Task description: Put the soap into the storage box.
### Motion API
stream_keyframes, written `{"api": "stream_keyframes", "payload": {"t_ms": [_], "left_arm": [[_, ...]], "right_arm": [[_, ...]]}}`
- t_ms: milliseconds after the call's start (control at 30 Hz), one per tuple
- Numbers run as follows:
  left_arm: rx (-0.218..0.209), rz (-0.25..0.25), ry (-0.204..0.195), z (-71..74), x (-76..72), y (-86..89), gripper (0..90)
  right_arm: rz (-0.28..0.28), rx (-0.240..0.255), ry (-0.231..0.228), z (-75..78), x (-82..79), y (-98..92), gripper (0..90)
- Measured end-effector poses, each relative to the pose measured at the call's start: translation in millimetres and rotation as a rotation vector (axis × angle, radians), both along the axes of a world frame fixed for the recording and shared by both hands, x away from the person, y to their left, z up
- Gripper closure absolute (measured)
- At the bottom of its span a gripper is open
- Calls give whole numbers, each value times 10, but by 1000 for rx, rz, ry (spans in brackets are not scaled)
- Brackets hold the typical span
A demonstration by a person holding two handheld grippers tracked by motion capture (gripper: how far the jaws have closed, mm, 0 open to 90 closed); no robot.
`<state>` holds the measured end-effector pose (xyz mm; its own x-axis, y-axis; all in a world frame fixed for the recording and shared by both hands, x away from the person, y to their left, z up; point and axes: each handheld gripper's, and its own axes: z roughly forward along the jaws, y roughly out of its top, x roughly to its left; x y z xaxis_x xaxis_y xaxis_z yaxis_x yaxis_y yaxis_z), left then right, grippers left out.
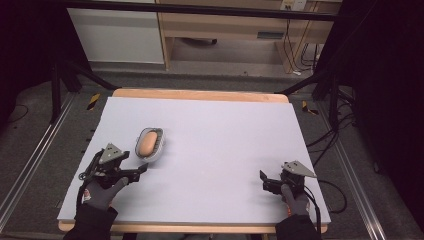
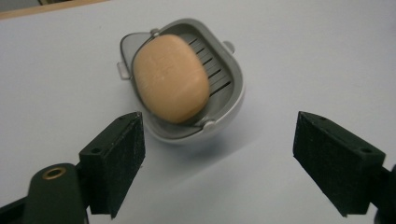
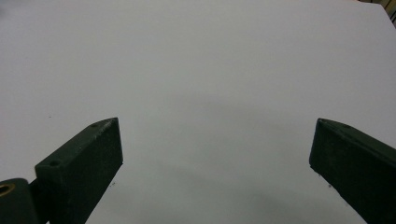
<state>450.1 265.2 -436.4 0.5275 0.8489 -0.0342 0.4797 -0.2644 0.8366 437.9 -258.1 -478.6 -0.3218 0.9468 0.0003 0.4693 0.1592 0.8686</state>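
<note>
Left gripper view has the left gripper (image 2: 219, 163), jaws spread, just short of the soap dish (image 2: 233, 100), whose likely slippery soap bar (image 2: 170, 77) wants gripping across its short sides.

matt white table sheet (image 1: 225, 150), wooden rim | glossy grey plastic slotted soap dish (image 2: 229, 88) | smooth, waxy peach oval soap bar (image 2: 170, 77) (in dish) | rough black jaw pads (image 2: 123, 154)

A soap bar (image 2: 171, 78) lies in a dish (image 2: 227, 100) on the table's (image 1: 225, 145) left half, near the left tongs (image 1: 141, 172).
</note>
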Motion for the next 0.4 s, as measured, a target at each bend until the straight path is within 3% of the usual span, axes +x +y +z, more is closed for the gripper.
{"api": "stream_keyframes", "payload": {"t_ms": [233, 400], "left_arm": [[-8, 50, 15, -179, -22, 214, 165], [-2, 46, 13, -228, -103, 320, 160]], "right_arm": [[10, 0, 6, 14, -31, -2, 29], [-3, 9, 17, 3, -46, -24, 29]]}}
